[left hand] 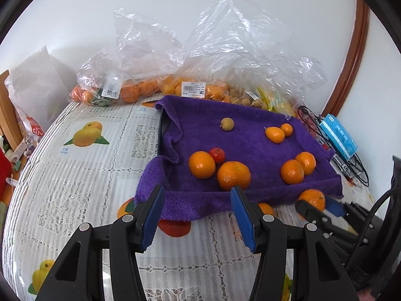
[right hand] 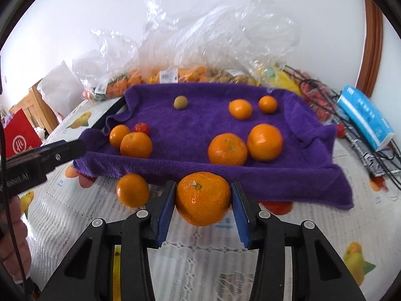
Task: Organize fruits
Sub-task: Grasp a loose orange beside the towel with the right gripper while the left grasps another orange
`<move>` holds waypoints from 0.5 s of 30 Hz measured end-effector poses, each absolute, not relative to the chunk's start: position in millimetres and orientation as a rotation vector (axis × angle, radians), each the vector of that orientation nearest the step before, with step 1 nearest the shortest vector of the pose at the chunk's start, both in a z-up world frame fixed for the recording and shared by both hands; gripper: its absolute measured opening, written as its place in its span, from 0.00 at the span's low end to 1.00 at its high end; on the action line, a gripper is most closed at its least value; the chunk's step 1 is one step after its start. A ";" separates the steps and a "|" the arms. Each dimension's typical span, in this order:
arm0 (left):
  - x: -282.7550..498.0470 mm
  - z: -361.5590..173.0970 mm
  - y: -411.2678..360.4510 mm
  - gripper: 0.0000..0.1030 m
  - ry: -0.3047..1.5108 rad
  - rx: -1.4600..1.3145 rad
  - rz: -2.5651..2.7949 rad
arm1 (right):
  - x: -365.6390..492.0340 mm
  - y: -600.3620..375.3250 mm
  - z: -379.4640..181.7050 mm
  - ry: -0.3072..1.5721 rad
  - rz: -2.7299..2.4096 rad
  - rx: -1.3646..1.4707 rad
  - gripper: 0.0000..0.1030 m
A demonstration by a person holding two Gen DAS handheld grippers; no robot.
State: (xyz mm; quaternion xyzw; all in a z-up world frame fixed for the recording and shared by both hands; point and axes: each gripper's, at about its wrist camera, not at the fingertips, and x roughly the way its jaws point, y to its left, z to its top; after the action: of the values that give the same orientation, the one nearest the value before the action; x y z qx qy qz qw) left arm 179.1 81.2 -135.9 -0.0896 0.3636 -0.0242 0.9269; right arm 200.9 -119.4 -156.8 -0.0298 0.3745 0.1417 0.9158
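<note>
Nearest the right-wrist lens, the right tongs clamp a mandarin over the worktop; the left tongs stand apart, empty. Beyond, a purple towel carries eight fruits. Farthest, plastic bags partly veil more fruit.

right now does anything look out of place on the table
Yes: two oranges sit off the purple towel. One lies loose on the tablecloth at its front edge; the other is between the right gripper's jaws.
</note>
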 end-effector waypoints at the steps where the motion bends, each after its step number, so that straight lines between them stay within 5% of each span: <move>1: 178.2 -136.6 78.4 0.51 0.745 -0.177 -0.057 | 199.5 -122.5 -154.5 0.767 0.291 -0.063 0.43; 15: 171.7 -148.7 36.7 0.51 0.789 -0.143 -0.147 | 191.5 -164.3 -148.5 0.737 0.280 -0.049 0.43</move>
State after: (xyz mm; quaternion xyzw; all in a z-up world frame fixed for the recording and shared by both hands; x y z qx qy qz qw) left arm 171.7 36.7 -148.7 -0.0698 0.3837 -0.0717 0.9180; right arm 191.5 -164.3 -148.5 -0.0239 0.3592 0.1364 0.9229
